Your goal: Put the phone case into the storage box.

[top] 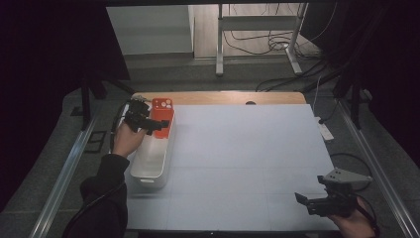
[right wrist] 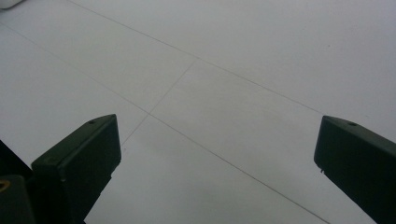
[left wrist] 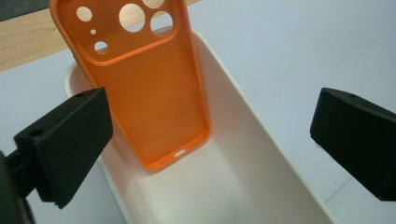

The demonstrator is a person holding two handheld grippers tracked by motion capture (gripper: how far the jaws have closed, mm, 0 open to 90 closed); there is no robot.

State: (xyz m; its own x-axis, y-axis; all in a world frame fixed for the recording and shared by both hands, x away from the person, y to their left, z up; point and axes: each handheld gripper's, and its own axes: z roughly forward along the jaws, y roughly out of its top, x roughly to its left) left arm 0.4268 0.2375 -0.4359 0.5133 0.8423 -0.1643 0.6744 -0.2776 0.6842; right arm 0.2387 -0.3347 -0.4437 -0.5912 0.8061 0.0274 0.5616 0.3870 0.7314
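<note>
An orange phone case (top: pixel 162 113) leans upright against the far end of a long white bin (top: pixel 148 166) at the table's left edge, camera cut-outs at the top. In the left gripper view the phone case (left wrist: pixel 144 88) rests with its lower edge on the floor of the bin (left wrist: pixel 252 154). My left gripper (top: pixel 159 124) hovers over the bin's far half, just in front of the case; its jaws (left wrist: pixel 210 140) stand wide apart with nothing pressed between them. My right gripper (top: pixel 303 199) is open above the bare table at the near right, jaws (right wrist: pixel 217 154) empty.
The white table top (top: pixel 247 158) stretches between the two hands, with a wooden strip (top: pixel 223 97) along its far edge. Metal rails (top: pixel 64 173) run along both sides. Beyond the table stand a metal frame (top: pixel 257 29) and cables on the floor.
</note>
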